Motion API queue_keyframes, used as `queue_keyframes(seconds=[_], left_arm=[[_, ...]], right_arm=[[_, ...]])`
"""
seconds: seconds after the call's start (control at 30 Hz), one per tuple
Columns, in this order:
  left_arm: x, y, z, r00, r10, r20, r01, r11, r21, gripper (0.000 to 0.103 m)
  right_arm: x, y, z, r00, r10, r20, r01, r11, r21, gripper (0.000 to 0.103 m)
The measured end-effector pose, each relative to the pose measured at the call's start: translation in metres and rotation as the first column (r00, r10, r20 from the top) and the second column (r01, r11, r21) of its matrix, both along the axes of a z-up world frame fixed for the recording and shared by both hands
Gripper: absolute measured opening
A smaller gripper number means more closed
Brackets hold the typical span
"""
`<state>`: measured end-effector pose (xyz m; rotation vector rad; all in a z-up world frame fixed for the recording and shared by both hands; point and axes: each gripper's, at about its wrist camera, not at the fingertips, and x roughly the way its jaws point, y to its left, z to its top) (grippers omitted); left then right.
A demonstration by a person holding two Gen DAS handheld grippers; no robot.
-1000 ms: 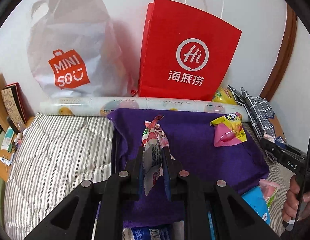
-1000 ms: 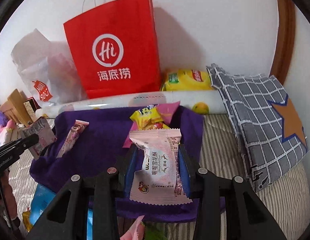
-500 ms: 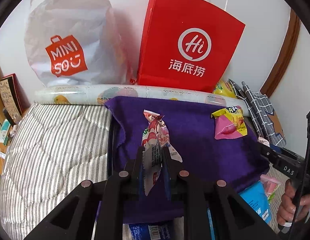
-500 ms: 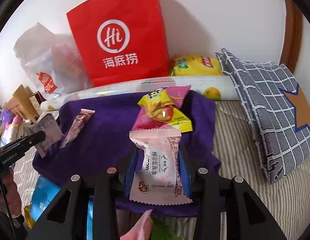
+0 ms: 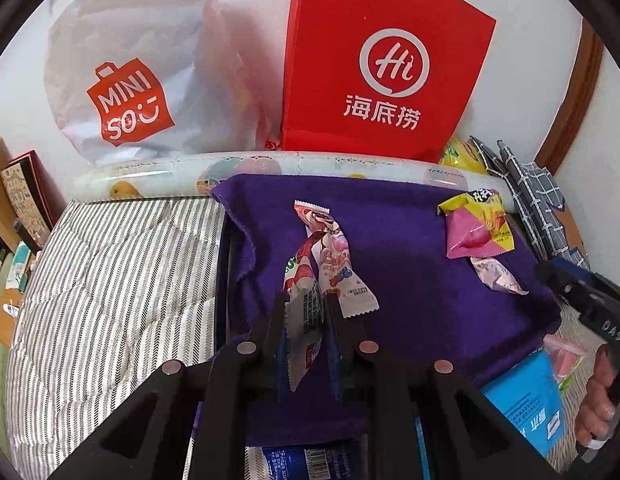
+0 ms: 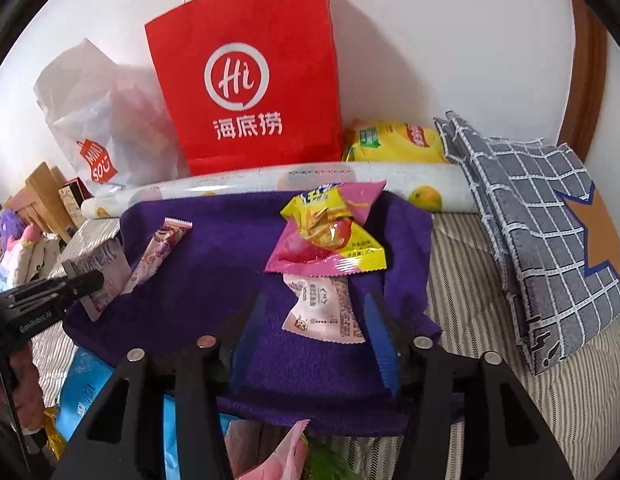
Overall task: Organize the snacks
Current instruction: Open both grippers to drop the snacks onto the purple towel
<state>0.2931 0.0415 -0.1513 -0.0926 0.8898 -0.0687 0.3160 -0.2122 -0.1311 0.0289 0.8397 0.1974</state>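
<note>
Red paper bag (image 5: 385, 68) reads "Hi 海底捞"; white plastic bag (image 5: 126, 80) reads "MINISO". My left gripper (image 5: 306, 312) pinches a pink snack stick (image 5: 306, 304) over the purple cloth (image 5: 409, 272). My right gripper (image 6: 313, 320) is opening; pale pink packet (image 6: 325, 308) lies loose between its jaws on the cloth, touching the yellow-pink packet (image 6: 329, 236).
</note>
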Motion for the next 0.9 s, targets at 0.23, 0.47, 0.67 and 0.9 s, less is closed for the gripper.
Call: queue_keyframes(seconds=[0.23, 0.47, 0.67, 0.9], left_arm=[[-0.001, -0.002, 0.001, 0.999, -0.034, -0.003, 0.034, 0.999, -0.037, 0.018], [-0.007, -0.011, 0.009, 0.996, -0.085, 0.025, 0.087, 0.994, -0.064, 0.053], [-0.011, -0.011, 0.017, 0.995, -0.084, 0.060, 0.088, 0.994, -0.059, 0.055], [-0.013, -0.005, 0.023, 0.995, -0.049, 0.081, 0.054, 0.997, -0.060, 0.055]], right_arm=[[-0.002, -0.003, 0.008, 0.999, -0.031, 0.026, 0.031, 1.000, 0.001, 0.075], [-0.001, -0.001, 0.007, 0.999, -0.024, 0.022, 0.024, 1.000, -0.018, 0.076], [-0.004, -0.002, 0.012, 0.999, -0.015, 0.045, 0.015, 1.000, -0.016, 0.076], [-0.022, -0.012, 0.025, 0.999, -0.015, 0.050, 0.015, 1.000, 0.005, 0.067]])
